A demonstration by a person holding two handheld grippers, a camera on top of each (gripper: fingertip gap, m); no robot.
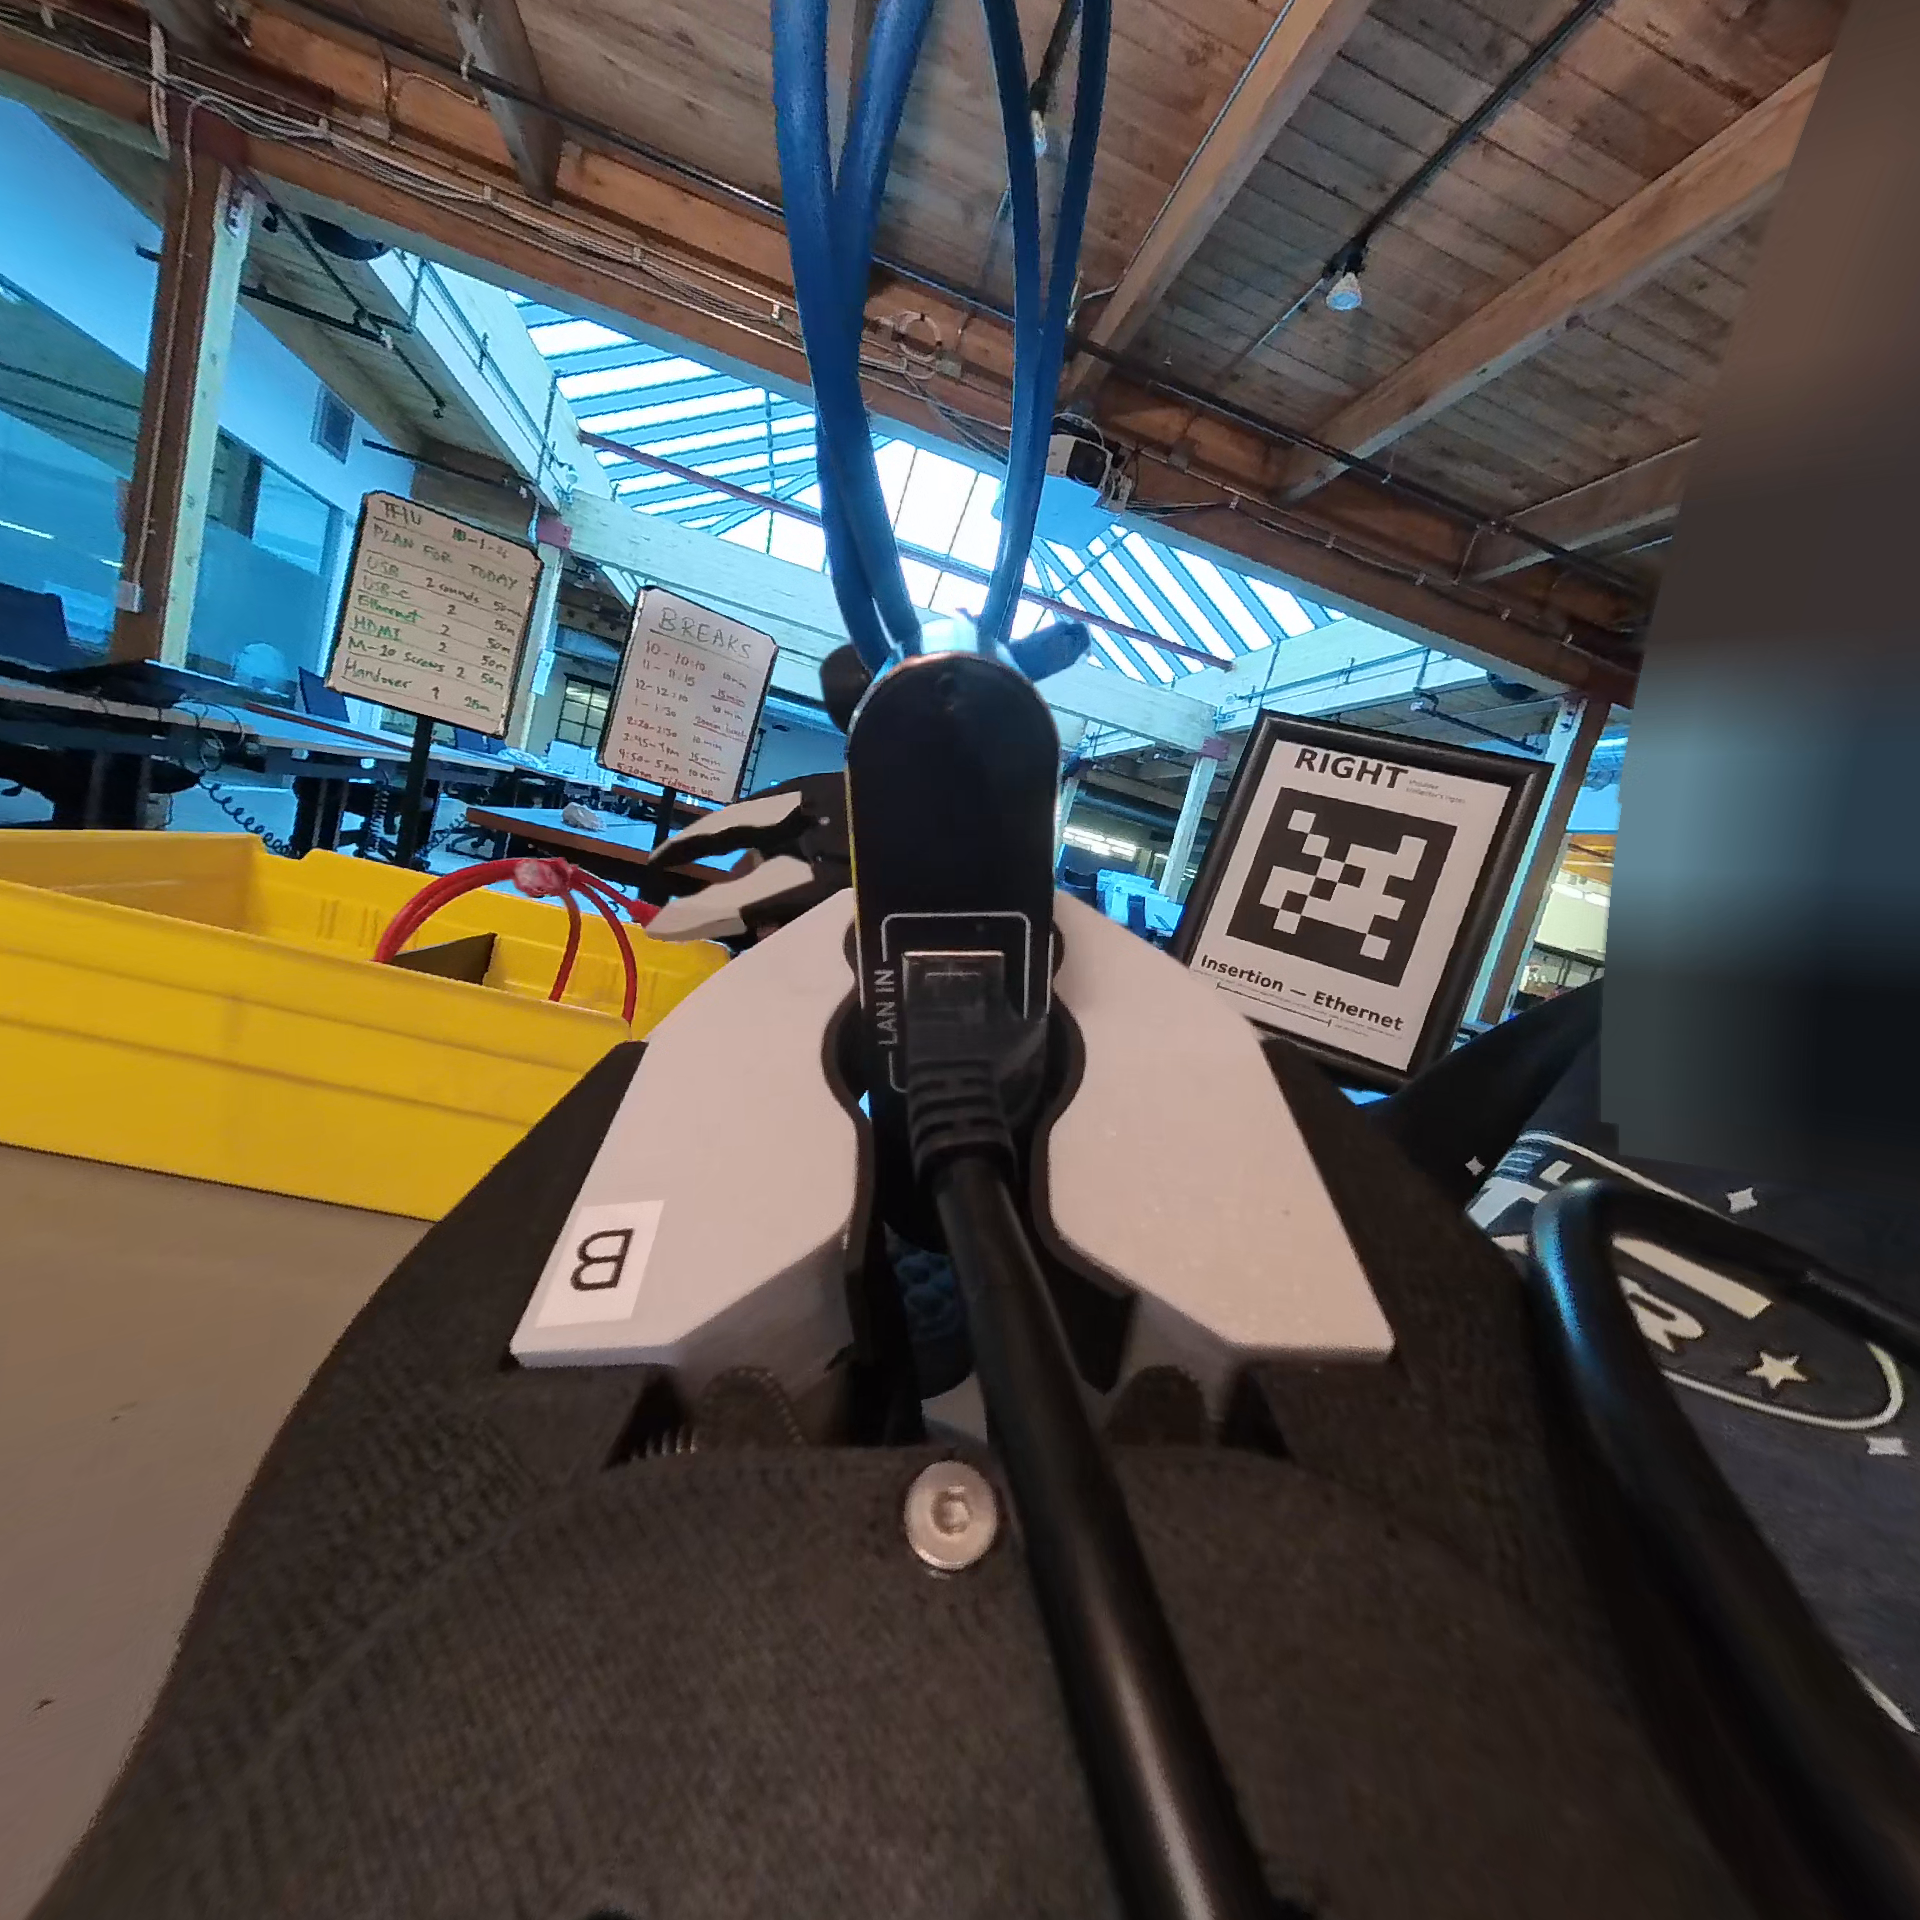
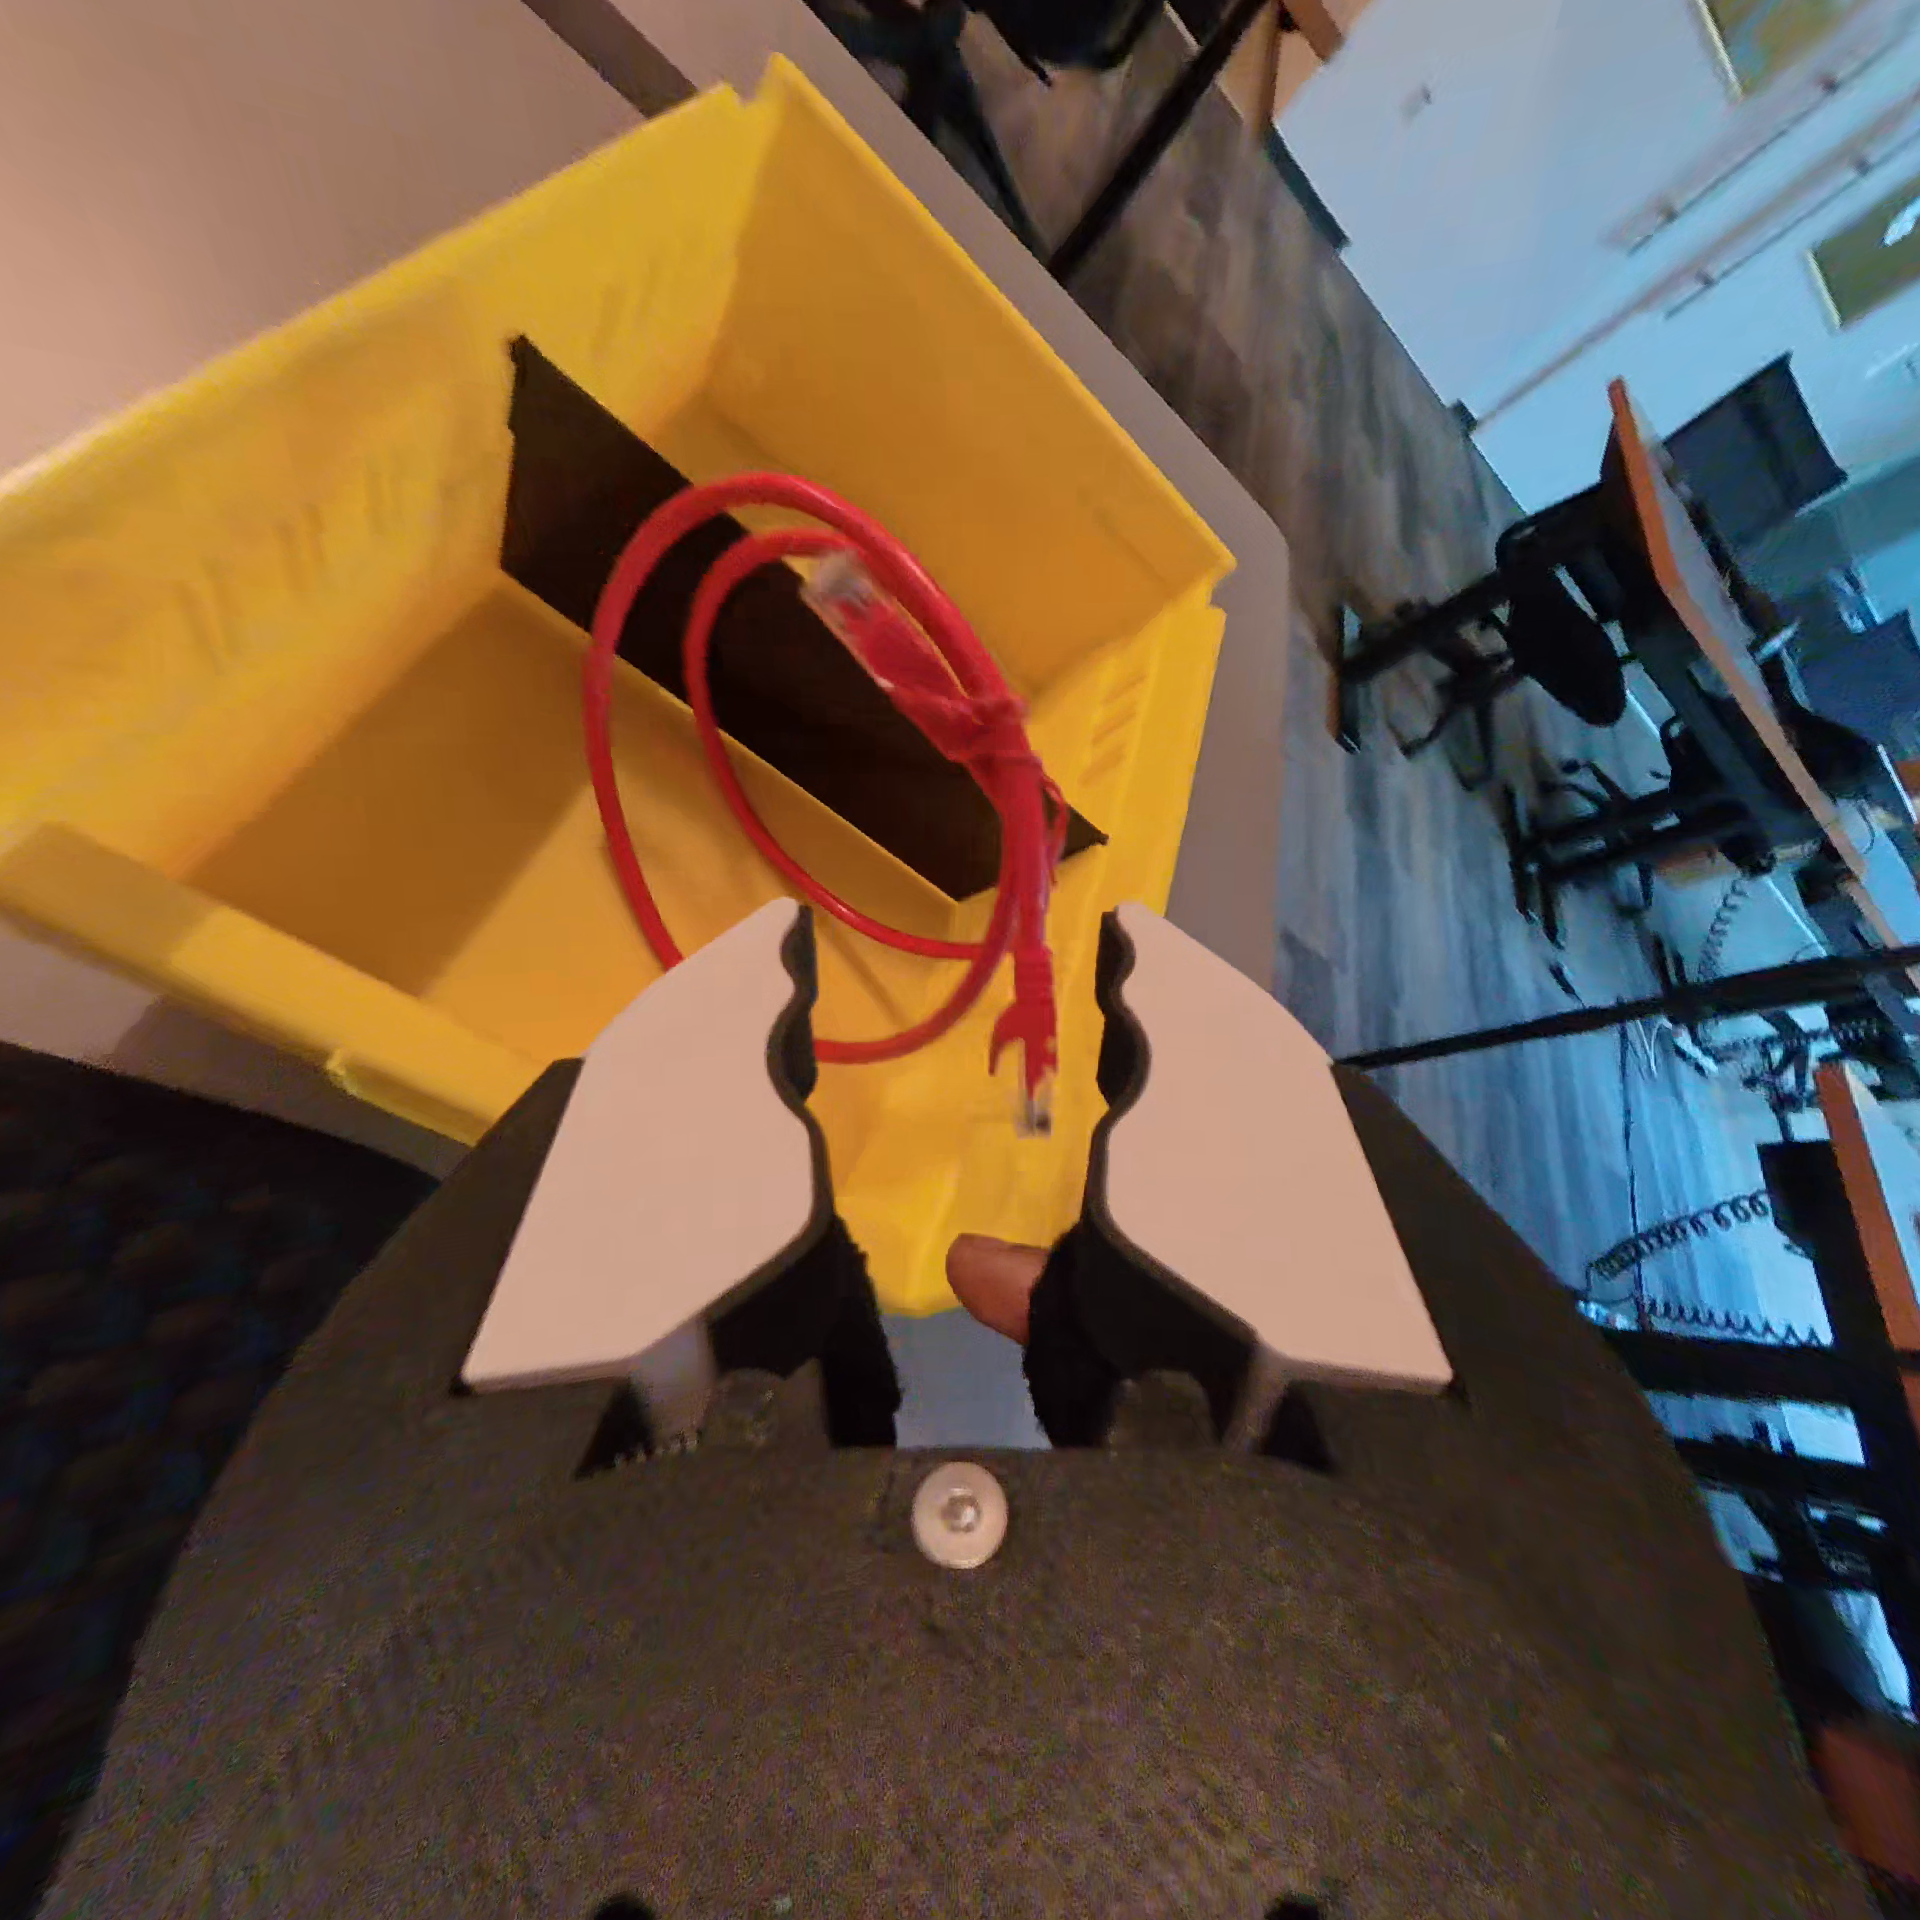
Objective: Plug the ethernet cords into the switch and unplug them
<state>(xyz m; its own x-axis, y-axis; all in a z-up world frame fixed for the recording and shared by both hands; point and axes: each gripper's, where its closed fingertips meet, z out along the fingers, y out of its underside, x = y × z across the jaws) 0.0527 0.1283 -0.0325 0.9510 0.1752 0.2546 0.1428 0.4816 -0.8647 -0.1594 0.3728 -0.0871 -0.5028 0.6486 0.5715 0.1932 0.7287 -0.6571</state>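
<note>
In the left wrist view my left gripper (image 1: pixel 951 920) is shut on a small black switch (image 1: pixel 951 790) and holds it upright. A black ethernet cord (image 1: pixel 997 1247) is plugged into its near port. Blue cords (image 1: pixel 831 312) rise from its top end. In the right wrist view my right gripper (image 2: pixel 951 925) is open and empty, just above a coiled red ethernet cord (image 2: pixel 644 831). The red cord lies over the black divider (image 2: pixel 623 499) of a yellow bin (image 2: pixel 883 312), with one plug (image 2: pixel 1029 1039) between my fingers. The right gripper also shows in the left wrist view (image 1: pixel 675 888).
The yellow bin (image 1: pixel 260 1039) stands on the grey table at left, with the red cord (image 1: pixel 540 876) sticking up from it. A framed marker sign (image 1: pixel 1351 894) stands at the right. A dark printed mat (image 1: pixel 1714 1351) lies on the right. A person's fingertip (image 2: pixel 992 1288) shows under the right gripper. My hands' fingertips stand some 35 centimeters from each other.
</note>
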